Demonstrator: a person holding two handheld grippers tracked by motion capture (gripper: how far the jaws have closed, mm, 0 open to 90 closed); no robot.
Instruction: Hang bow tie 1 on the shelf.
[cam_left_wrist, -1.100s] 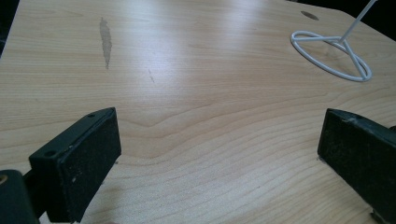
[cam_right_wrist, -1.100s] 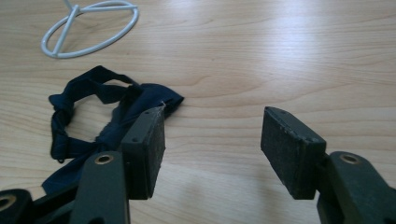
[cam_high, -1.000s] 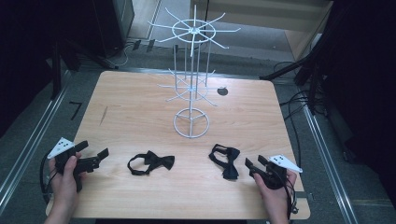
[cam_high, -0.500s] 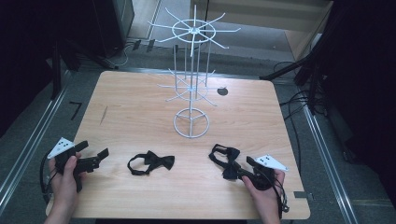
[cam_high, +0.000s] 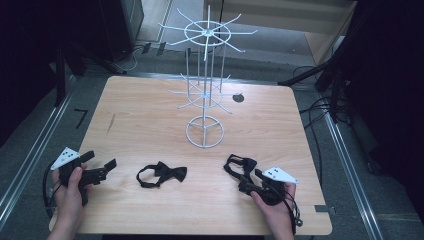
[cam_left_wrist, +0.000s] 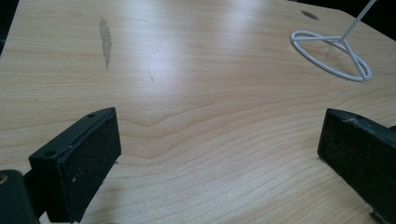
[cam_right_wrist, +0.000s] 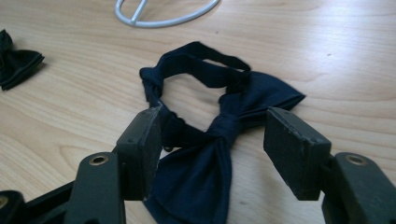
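A navy bow tie (cam_high: 239, 166) lies on the wooden table (cam_high: 145, 115) at the front right. My right gripper (cam_high: 251, 180) reaches over it from the right, low to the table. In the right gripper view the tie's knot (cam_right_wrist: 224, 126) lies between the jaws of the right gripper (cam_right_wrist: 215, 123), which stand wide apart and clear of the cloth; they have just been opening a little. A black bow tie (cam_high: 162, 173) lies at the front centre, also seen as the black bow tie (cam_right_wrist: 16, 58). My left gripper (cam_high: 100, 161) rests open at the front left; the left gripper (cam_left_wrist: 219, 140) holds nothing.
A white wire display stand (cam_high: 205, 131) with spoke arms rises from a ring base at mid-table; its base ring (cam_left_wrist: 334, 51) and base ring (cam_right_wrist: 163, 14) lie ahead of both grippers. A dark round spot (cam_high: 238, 98) marks the table behind it.
My right gripper has slid left along the table until its jaws straddle the navy bow tie. The left gripper and both ties have kept still.
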